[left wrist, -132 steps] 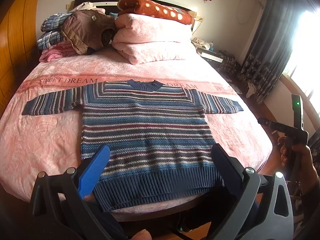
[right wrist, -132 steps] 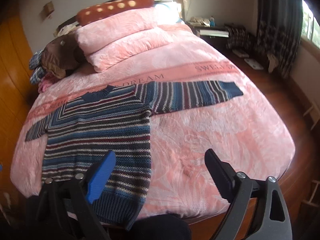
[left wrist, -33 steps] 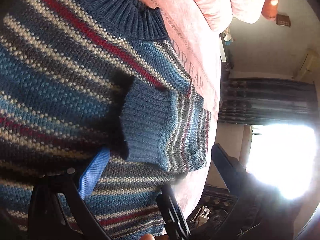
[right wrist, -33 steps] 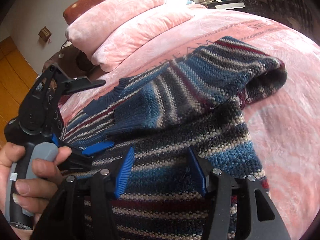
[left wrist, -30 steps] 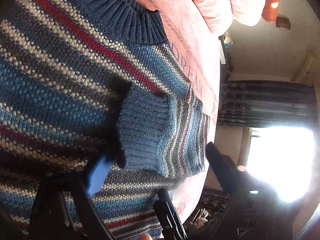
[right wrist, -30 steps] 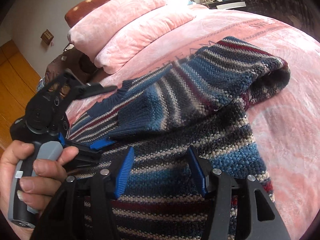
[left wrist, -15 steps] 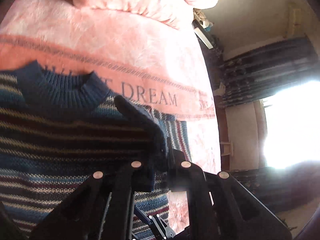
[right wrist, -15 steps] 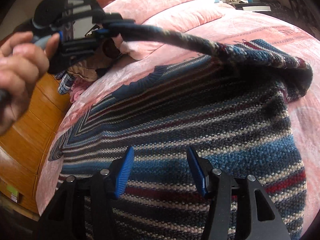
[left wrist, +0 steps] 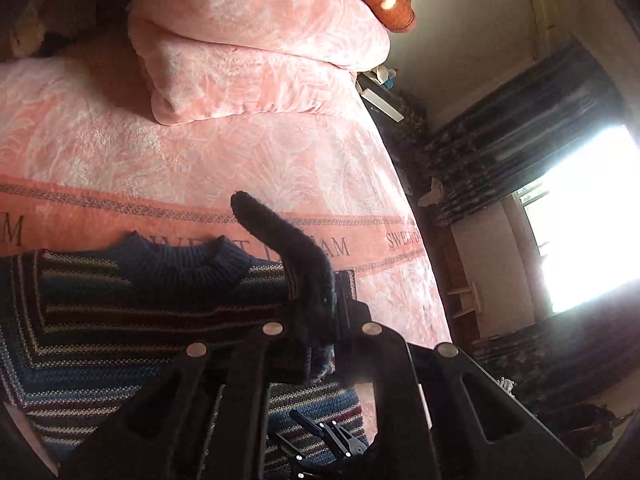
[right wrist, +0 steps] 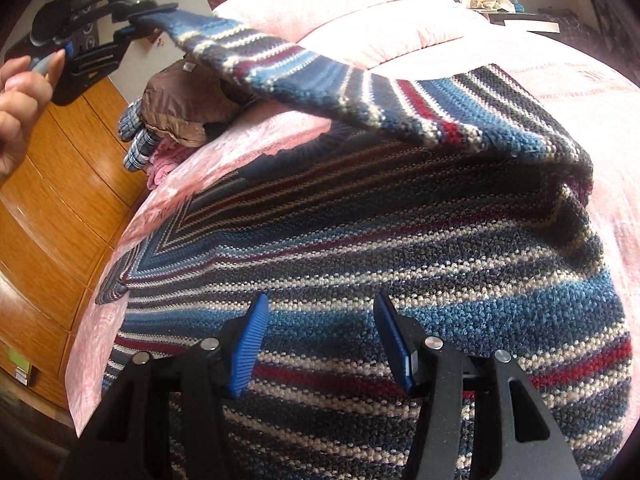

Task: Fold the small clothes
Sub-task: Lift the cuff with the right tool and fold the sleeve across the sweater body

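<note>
The striped sweater [right wrist: 400,264] lies flat on the pink bedspread [left wrist: 240,168], its body right under and ahead of the right gripper [right wrist: 320,344], whose blue pads [right wrist: 250,344] stand partly spread, hovering just over the knit and pinching nothing. One sleeve [right wrist: 320,76] rises off the bed, stretched up and across to the left gripper [right wrist: 140,14], whose jaws are pressed together on the cuff [left wrist: 288,256]; a hand [right wrist: 20,92] grips its handle
</note>
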`<state>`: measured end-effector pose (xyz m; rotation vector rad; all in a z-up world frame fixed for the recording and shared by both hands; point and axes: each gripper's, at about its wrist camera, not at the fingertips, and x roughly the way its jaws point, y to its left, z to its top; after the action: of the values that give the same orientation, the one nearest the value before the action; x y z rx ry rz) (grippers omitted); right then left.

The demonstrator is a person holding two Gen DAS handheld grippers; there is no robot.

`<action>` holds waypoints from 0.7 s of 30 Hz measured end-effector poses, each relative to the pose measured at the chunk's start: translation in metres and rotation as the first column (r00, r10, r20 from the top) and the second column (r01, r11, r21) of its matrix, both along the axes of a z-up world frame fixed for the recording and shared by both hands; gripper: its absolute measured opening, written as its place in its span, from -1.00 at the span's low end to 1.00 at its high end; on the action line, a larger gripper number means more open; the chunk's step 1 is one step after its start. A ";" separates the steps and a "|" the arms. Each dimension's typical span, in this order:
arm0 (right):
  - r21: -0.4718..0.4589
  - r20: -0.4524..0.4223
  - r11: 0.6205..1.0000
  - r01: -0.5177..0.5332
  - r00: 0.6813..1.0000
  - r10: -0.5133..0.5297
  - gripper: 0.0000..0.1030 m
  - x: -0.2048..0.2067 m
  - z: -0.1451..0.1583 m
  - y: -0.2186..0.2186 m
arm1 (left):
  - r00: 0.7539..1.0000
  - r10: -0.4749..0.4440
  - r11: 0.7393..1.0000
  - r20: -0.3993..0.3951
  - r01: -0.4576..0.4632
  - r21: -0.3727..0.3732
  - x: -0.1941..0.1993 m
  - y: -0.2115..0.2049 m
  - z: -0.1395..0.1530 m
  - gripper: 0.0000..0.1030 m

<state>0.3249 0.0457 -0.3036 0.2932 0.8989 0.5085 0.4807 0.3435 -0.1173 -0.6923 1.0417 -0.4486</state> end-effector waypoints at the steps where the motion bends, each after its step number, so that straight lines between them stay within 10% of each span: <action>1: -0.001 0.000 1.000 -0.002 1.000 0.002 0.08 0.001 -0.001 0.001 | 1.000 0.015 1.000 -0.008 -0.015 -0.004 -0.006 0.009 -0.007 -0.88; 11: -0.011 -0.005 1.000 -0.013 1.000 0.013 0.08 0.002 -0.004 0.007 | 0.966 0.144 0.987 -0.215 -0.155 -0.033 -0.052 0.085 -0.138 -0.88; 15: -0.010 -0.012 1.000 -0.012 1.000 0.012 0.08 0.002 -0.006 0.010 | 0.900 0.241 0.970 -0.363 -0.208 0.127 -0.071 0.107 -0.197 -0.52; 17: -0.012 -0.011 1.000 -0.010 1.000 0.010 0.08 0.002 -0.006 0.011 | 0.868 0.324 0.941 -0.377 -0.255 0.223 -0.081 0.120 -0.197 -0.37; 21: -0.005 -0.011 1.000 -0.012 1.000 0.012 0.08 0.003 -0.006 0.009 | 0.923 0.332 0.939 -0.195 -0.302 0.166 -0.095 0.114 -0.149 0.05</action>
<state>0.3278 0.0552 -0.3092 0.2869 0.9133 0.5161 0.3859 0.4579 -0.2663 -0.7872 1.1309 -0.0180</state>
